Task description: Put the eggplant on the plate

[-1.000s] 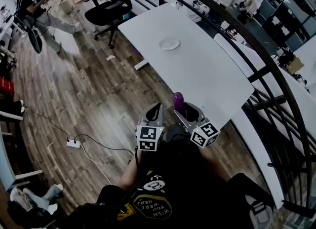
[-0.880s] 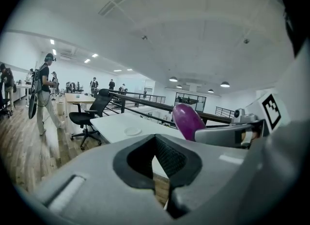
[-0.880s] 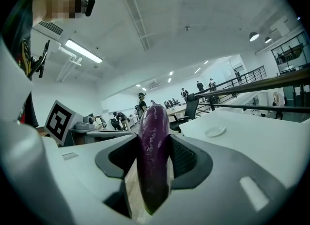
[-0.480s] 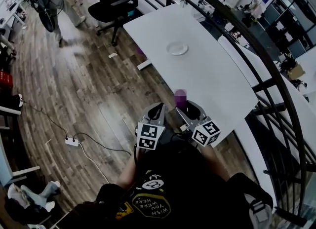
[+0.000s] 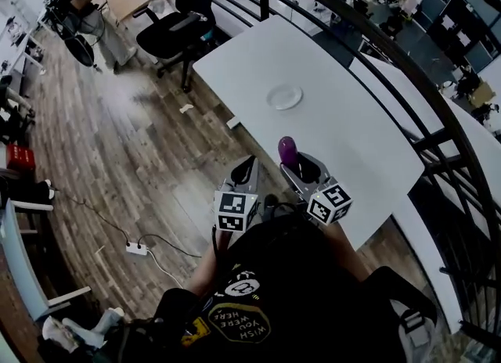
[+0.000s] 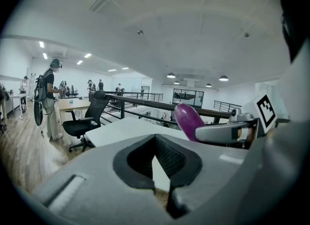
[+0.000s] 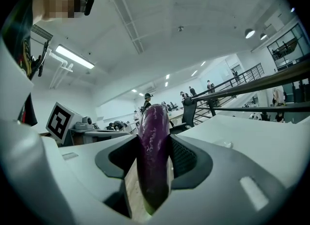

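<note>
A purple eggplant point(image 5: 287, 150) stands upright between the pads of my right gripper point(image 5: 291, 167), which is shut on it at the near edge of the white table point(image 5: 352, 142). The right gripper view shows the eggplant point(image 7: 154, 156) filling the gap between the pads. A pale round plate point(image 5: 284, 97) lies on the table, further along from the eggplant. My left gripper point(image 5: 244, 172) hangs over the wooden floor just left of the table, its fingertips together and nothing in them. In the left gripper view the eggplant point(image 6: 188, 121) shows at the right.
A black office chair point(image 5: 184, 17) stands at the table's far end. A dark metal railing point(image 5: 423, 103) runs along the table's right side. A person point(image 5: 78, 1) stands far off at the upper left. A power strip point(image 5: 137, 249) and cable lie on the floor.
Both grippers have travelled forward together with the eggplant, from over the floor to the table's near edge. The plate now sits closer to them in the head view.
</note>
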`<state>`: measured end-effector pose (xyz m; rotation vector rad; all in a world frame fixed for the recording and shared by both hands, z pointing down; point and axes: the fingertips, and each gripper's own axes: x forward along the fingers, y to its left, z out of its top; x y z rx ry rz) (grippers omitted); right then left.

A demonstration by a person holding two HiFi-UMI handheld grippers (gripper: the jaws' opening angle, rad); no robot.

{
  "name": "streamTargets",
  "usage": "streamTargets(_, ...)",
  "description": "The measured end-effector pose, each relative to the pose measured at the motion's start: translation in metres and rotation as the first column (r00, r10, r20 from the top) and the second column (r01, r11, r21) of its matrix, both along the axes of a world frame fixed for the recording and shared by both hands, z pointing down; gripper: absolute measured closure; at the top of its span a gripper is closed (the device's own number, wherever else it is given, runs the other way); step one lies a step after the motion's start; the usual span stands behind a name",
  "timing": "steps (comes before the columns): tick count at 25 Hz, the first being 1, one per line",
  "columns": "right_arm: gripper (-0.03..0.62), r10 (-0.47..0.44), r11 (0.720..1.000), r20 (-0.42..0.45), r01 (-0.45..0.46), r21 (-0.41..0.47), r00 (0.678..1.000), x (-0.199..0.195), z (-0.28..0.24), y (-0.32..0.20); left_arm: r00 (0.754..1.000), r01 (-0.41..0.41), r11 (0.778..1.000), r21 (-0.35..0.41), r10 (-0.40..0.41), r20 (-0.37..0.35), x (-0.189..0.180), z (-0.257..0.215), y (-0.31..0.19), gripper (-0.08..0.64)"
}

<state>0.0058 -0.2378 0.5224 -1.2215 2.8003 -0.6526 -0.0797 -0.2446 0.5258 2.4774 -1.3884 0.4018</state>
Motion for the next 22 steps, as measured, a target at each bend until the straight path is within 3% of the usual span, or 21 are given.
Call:
streamTargets(5, 0.387, 0.009, 1.0, 0.008, -0.009, -0.005, 1.0, 0.026, 0.002, -0.04, 0.999, -0.029, 1.0, 0.008, 0.029, 0.038, 0.021, -0.001, -0.041, 0.555)
streamTargets(9, 0.387, 0.011, 1.0, -0.006, -0.011, -0.026, 1.0, 0.029, 0.013, -0.068, 0.995, -0.045, 0.998, -0.04, 0.048, 0.085, 0.025, 0.016, -0.065, 0.555)
streamTargets(19, 0.387, 0.052, 0.996, -0.037, -0.055, -0.075, 0.998, 0.029, 0.037, -0.136, 0.988, -0.117, 0.99, -0.085, 0.125, 0.093, 0.031, 0.044, -0.143, 0.555)
streamTargets(22, 0.387, 0.073, 0.992, -0.076, -0.08, -0.093, 0.994, 0.031, 0.045, -0.157, 0.977, -0.168, 0.978, -0.122, 0.181, 0.108, 0.033, 0.057, -0.164, 0.555)
